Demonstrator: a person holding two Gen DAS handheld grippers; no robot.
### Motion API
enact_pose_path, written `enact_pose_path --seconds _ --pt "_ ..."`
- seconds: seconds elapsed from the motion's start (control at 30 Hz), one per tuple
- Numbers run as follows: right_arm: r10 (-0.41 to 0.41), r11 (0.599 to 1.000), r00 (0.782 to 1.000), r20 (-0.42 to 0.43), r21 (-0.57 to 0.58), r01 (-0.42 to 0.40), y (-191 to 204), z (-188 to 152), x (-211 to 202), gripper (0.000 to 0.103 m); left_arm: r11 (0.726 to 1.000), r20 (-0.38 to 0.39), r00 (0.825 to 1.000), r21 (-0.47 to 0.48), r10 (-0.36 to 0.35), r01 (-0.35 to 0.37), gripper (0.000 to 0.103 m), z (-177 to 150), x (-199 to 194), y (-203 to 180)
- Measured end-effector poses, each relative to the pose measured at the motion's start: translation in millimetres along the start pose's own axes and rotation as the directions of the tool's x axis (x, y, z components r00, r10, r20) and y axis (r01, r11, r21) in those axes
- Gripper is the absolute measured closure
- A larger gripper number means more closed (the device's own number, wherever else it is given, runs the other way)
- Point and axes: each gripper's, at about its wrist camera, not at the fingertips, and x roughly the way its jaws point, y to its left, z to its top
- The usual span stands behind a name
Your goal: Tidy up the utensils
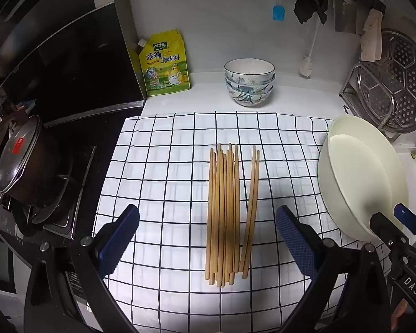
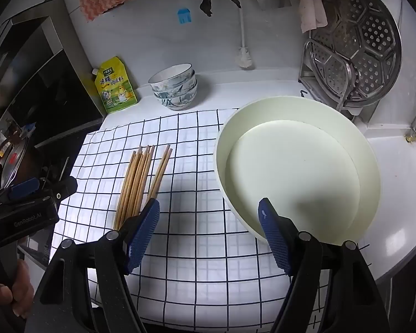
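Note:
A bundle of several wooden chopsticks (image 1: pixel 222 213) lies lengthwise on a white checked cloth (image 1: pixel 166 166). Two more chopsticks (image 1: pixel 252 208) rest just right of the bundle. My left gripper (image 1: pixel 208 212) hangs above their near half, open wide, with nothing between its blue pads. In the right wrist view the chopsticks (image 2: pixel 137 180) lie to the left. My right gripper (image 2: pixel 208 205) is open over bare cloth (image 2: pixel 194 249), its right finger overlapping the rim of a cream round tray (image 2: pixel 299 172). Each gripper shows at the edge of the other's view: the right gripper (image 1: pixel 391 219) and the left gripper (image 2: pixel 41 190).
The cream tray (image 1: pixel 346 138) stands right of the cloth. Stacked patterned bowls (image 1: pixel 249 83) and a yellow seasoning pouch (image 1: pixel 166 61) are at the back wall. A lidded pot (image 1: pixel 19 155) sits on the stove at left. A steel steamer rack (image 1: pixel 396 83) leans at the right.

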Motion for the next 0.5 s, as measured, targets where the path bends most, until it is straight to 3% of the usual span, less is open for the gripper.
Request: enact_pose_path --seconds 0.5 --pt "0.005 1.000 1.000 0.006 0.004 -0.005 4.2 -0.4 -3.4 0.033 1.000 0.009 1.000 0.001 -0.011 0.011 0.006 4.0 -2.4 4.2"
